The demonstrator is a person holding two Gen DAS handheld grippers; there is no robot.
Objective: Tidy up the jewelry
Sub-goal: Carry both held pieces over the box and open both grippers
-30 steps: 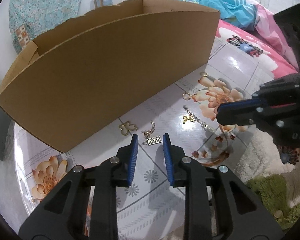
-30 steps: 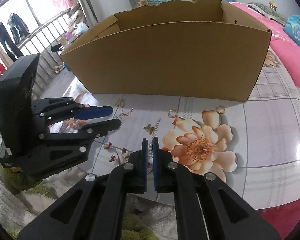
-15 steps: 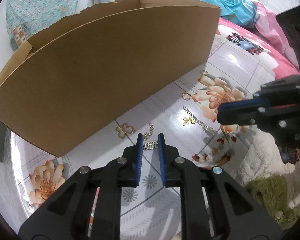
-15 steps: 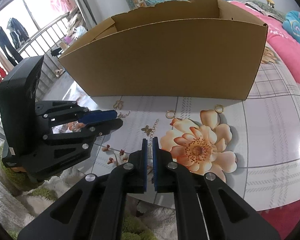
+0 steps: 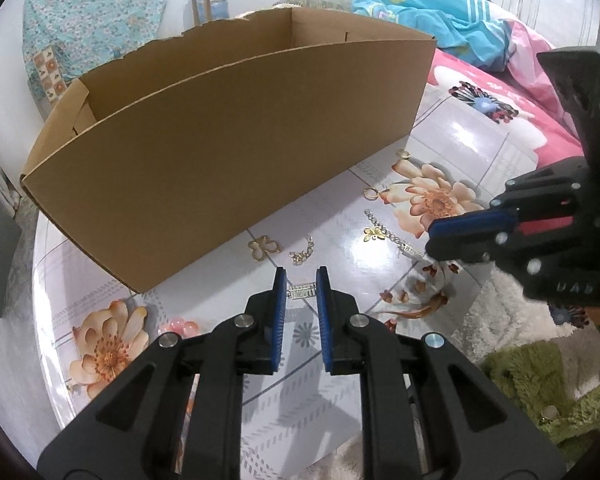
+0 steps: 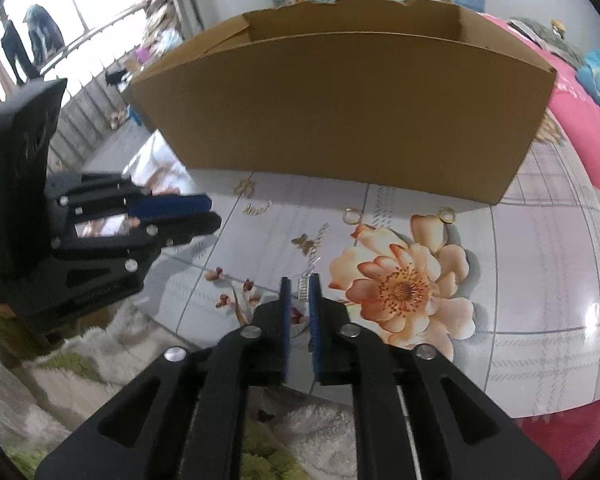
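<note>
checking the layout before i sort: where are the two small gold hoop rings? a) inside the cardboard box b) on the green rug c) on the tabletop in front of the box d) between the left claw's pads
c: both gold hoop rings lie on the flowered tabletop, in front of the cardboard box.

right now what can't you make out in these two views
- Cardboard box floor, both views: the near wall hides whatever lies inside.
- Silver bar clasp, left wrist view: sits between the left gripper pads; contact unclear.
- Butterfly chain end, right wrist view: motion blur hides whether the right gripper, jaws just opening, touches it.
- Gold rings: too small for detail.
</note>
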